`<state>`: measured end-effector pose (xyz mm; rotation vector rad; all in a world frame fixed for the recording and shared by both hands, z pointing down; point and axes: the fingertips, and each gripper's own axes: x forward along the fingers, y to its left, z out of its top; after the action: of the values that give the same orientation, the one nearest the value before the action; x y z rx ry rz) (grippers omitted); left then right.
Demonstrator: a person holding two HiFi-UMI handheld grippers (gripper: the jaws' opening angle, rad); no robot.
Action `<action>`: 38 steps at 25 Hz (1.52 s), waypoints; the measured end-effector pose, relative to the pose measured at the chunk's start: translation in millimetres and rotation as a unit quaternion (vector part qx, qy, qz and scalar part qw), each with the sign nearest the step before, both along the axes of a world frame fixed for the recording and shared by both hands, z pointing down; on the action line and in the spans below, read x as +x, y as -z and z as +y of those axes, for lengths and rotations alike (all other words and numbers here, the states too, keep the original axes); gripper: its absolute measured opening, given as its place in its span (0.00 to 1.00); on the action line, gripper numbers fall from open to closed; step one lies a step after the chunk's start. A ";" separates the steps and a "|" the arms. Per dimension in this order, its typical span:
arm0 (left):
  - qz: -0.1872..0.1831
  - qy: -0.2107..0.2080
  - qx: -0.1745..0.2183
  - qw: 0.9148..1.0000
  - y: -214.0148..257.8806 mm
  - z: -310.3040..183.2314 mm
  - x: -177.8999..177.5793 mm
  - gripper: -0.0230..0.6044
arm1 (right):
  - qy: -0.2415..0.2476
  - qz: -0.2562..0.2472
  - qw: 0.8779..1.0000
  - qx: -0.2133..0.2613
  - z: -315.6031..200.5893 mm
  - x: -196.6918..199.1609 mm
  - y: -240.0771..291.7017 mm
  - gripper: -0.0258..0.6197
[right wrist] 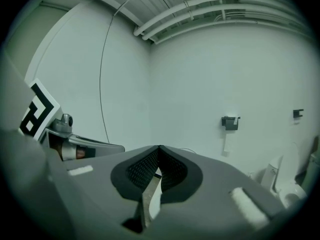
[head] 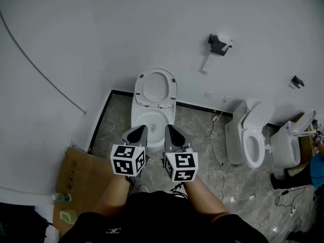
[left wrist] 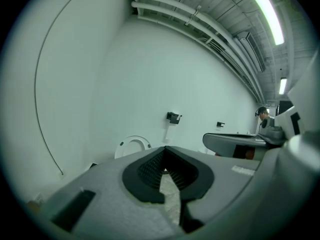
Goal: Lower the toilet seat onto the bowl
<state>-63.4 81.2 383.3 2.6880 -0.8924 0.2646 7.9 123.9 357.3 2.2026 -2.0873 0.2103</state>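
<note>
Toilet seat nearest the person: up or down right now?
Up: the toilet seat stands raised against the wall, behind the uncovered bowl.

No legible text or labels anywhere

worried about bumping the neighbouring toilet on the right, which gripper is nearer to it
Right. The right gripper is on the side facing the neighbouring toilet, well apart from it; the left gripper is beside the right one on its far side, further off.
</note>
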 end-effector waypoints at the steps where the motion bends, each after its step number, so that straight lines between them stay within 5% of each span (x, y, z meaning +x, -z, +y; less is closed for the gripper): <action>1: 0.000 -0.003 0.001 1.000 0.4 -5.2 -1.3 0.05 | -0.001 0.002 1.000 -0.001 -5.1 -2.3 -0.1 0.05; 19: -0.005 -0.016 -0.008 1.000 -15.7 -57.1 -21.4 0.05 | -0.016 0.022 0.999 -0.017 -59.4 -17.5 -15.4 0.05; 38: -0.045 0.009 -0.004 0.999 -17.7 -156.6 42.4 0.05 | 0.000 0.029 0.999 -0.016 -172.8 74.9 -16.3 0.06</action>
<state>-20.9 -75.4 401.0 2.6774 -0.9391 0.3867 82.8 -48.8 373.6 2.1638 -2.0390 0.1758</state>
